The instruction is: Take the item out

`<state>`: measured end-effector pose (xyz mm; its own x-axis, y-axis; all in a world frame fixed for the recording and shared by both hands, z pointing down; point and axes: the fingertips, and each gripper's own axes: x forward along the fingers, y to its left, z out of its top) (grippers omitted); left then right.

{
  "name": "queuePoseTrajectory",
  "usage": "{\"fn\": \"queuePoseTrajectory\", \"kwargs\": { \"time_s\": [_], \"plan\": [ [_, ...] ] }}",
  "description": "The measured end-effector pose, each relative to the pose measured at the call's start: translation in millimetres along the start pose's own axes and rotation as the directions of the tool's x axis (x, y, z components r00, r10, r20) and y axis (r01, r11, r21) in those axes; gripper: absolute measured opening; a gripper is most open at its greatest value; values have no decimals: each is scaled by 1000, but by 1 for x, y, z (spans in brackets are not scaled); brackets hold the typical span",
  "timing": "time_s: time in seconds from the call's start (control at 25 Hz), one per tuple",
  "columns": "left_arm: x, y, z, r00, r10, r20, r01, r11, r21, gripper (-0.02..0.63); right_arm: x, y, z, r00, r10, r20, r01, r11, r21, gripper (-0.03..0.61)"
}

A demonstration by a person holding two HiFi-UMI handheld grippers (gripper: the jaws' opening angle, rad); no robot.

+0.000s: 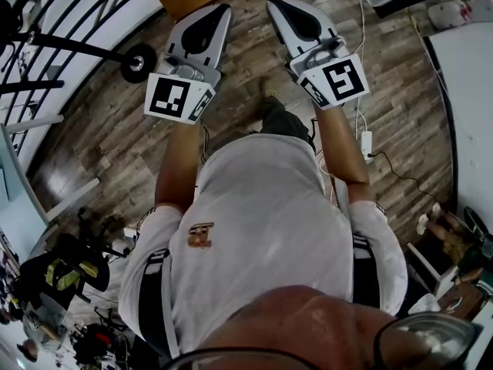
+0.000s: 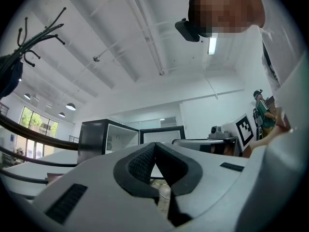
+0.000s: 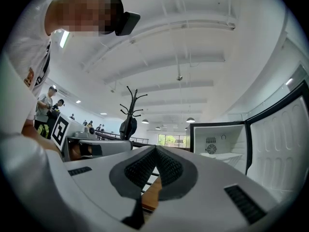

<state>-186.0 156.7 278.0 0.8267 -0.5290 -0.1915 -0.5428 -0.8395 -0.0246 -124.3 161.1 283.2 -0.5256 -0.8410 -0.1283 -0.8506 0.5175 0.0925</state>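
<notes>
Both grippers are held up side by side in front of the person's chest, over a wooden floor. In the head view my left gripper (image 1: 223,9) and my right gripper (image 1: 274,3) point away from the body. My left gripper (image 2: 154,145) is shut with nothing between its ribbed pads. My right gripper (image 3: 155,148) is likewise shut and empty. A small black fridge (image 3: 219,146) stands ahead with its door (image 3: 280,144) swung open and a white inside; it also shows as the fridge (image 2: 104,137) in the left gripper view. No item inside it can be made out.
A black coat stand (image 3: 130,112) rises to the left of the fridge, its wheeled base (image 1: 139,62) on the floor. A white table (image 1: 470,91) lies at the right, with a power strip (image 1: 367,145) and cables on the floor. Other people stand far off.
</notes>
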Motion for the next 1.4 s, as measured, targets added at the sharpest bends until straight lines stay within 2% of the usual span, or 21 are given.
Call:
{"fn": "queuePoseTrajectory", "kwargs": {
  "time_s": [0.6, 0.8, 1.04, 1.4],
  "plan": [
    [136, 59, -30, 997, 72, -25, -71, 997, 20, 17, 66, -135, -15, 996, 84, -1, -84, 993, -85, 32],
    [185, 74, -44, 993, 109, -44, -108, 994, 25, 17, 80, -182, -14, 992, 115, 56, -109, 988, -111, 32],
    [234, 86, -58, 988, 143, -65, -141, 989, 41, 17, 96, -231, -26, 987, 158, 37, -152, 978, -143, 32],
    [273, 108, -64, 984, 166, -70, -163, 986, 37, 17, 129, -265, -34, 981, 194, -5, -189, 949, -254, 32]
  ]
}}
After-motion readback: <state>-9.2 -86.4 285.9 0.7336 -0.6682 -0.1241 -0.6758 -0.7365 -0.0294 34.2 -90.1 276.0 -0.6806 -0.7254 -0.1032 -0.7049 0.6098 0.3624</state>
